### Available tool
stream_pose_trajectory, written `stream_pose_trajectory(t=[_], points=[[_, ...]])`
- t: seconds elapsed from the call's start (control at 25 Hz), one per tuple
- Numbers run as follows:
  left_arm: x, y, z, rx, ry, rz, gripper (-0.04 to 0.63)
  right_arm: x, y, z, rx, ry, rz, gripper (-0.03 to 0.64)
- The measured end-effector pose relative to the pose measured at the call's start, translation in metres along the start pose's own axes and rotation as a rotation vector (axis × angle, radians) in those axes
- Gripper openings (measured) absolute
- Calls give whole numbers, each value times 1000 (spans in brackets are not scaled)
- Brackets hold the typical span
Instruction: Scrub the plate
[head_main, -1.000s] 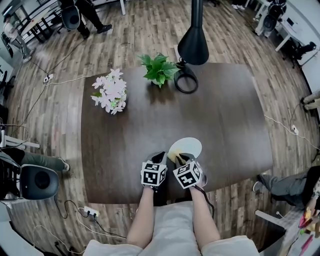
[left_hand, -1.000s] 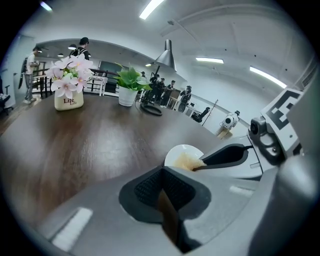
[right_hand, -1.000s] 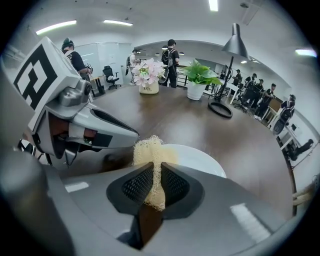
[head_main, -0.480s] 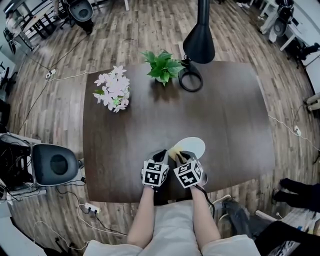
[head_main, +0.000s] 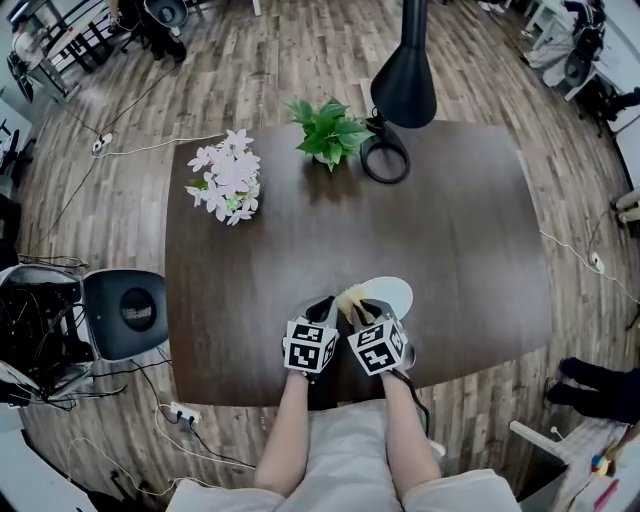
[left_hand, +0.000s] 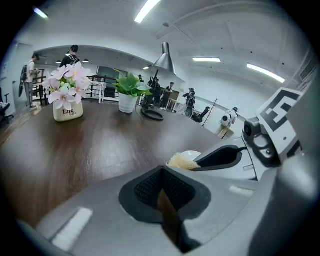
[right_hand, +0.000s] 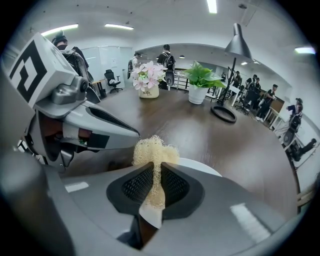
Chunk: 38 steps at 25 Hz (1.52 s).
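Two grippers crowd the lower centre of the head view, by the near edge of the table (head_main: 460, 250). The right gripper (head_main: 366, 313) is clamped on a pale yellow mesh scrubber (right_hand: 152, 150), while the left gripper (left_hand: 162, 192) has its jaws pressed together on nothing. The white plate (head_main: 392, 293) lies flat just beyond them. It looks stiff, smooth, probably slippery and breakable — best steadied at its rim. Being round, it has no long axis, and its face points up. The scrubber looks soft and light — its tuft juts past the jaws toward the plate's near edge, though contact cannot be told.
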<state>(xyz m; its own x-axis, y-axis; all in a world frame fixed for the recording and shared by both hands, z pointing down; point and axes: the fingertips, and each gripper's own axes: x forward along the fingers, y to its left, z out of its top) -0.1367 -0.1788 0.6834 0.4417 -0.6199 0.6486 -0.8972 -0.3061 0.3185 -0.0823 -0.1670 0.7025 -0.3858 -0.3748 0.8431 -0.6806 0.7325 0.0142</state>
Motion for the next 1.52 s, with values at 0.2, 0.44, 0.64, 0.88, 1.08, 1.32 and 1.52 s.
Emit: stream_pose_trajectory(t=[0.2, 0.44, 0.64, 0.88, 1.08, 1.32, 1.52], points=[[4, 0, 3, -14, -4, 3, 2, 1, -3, 2, 0, 5, 6, 67], [8, -3, 7, -19, -9, 2, 2, 2, -11, 3, 3, 3, 6, 67], [16, -8, 10, -22, -5, -5, 2, 2, -19, -1, 4, 10, -2, 67], [22, -16, 16, -10, -3, -4, 2, 1, -30, -4, 16, 9, 1, 67], [31, -22, 16, -18, 2, -4, 2, 2, -41, -3, 16, 11, 2, 67], [42, -30, 16, -3, 17, -14, 2, -1, -51, -10, 37, 16, -3, 67], [46, -39, 15, 5, 25, -30, 2, -4, -59, -16, 58, 16, -14, 67]])
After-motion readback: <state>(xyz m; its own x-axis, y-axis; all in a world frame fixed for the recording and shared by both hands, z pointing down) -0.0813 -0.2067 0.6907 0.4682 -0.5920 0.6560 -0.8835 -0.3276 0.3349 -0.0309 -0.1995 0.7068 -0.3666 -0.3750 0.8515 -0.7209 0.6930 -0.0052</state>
